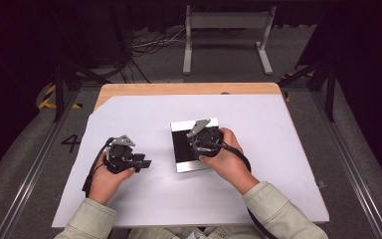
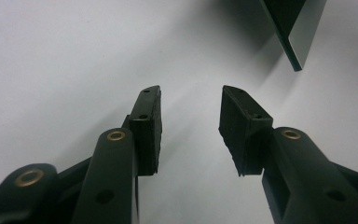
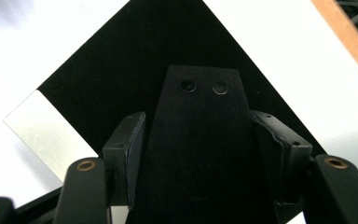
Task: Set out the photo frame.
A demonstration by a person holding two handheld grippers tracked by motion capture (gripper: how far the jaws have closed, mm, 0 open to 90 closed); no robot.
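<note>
- A black flat piece [image 3: 200, 140] with two small holes sits clamped between the right tool [image 3: 200, 154] jaws, above the black-and-silver tray [image 1: 181, 144].
- The left tool [image 2: 189, 126], left of the tray, gapes half-wide, holding nothing, over the white sheet [image 1: 144, 119] on the bench [image 1: 129, 89].

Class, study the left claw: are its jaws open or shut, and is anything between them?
Open. The left claw shows a clear gap between its jaws, with nothing but the bare white sheet between them.
</note>
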